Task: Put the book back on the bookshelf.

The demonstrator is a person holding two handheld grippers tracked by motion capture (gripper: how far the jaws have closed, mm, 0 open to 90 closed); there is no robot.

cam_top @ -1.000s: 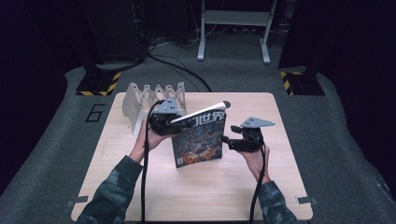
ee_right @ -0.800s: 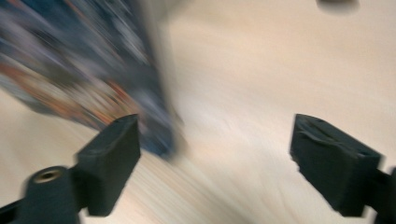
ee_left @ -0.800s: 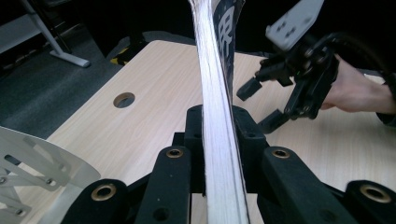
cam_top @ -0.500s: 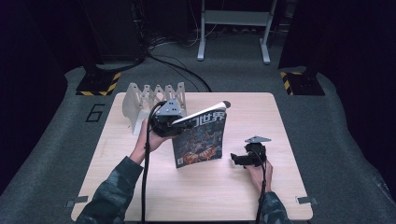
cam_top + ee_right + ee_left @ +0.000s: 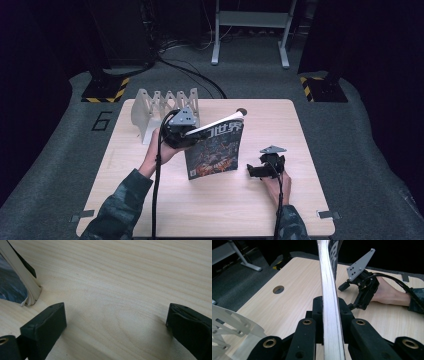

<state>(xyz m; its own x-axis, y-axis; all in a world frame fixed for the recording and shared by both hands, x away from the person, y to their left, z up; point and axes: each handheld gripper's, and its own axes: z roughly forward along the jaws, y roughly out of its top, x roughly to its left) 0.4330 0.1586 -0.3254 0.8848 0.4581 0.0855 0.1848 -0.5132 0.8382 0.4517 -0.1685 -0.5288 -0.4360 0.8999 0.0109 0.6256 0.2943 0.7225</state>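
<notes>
Clamping the thin, dark-covered magazine (image 5: 216, 149) upright, my left gripper (image 5: 186, 134) has its fingers pressed on the page edge. My right gripper (image 5: 256, 170) rests empty on the pale wooden table (image 5: 300, 130), fingers just spread wide, the magazine's lower corner just beside one.

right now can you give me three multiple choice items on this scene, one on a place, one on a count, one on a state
1. Where does the white rack stand?
A. at the table's far left
B. at the table's near right edge
C. on the floor

2. How many grippers grip the magazine?
A. none
B. one
C. two

3. How do the right gripper's jaws stand?
A. shut on the magazine
B. shut on nothing
C. open over bare wood

Answers:
1 A, the high view shows it on the table behind the left gripper.
2 B, the left gripper view shows its jaws clamped on the magazine's edge; the right gripper is apart from it.
3 C, the right gripper view shows the jaws wide apart, having just been opening, with nothing between them.
</notes>
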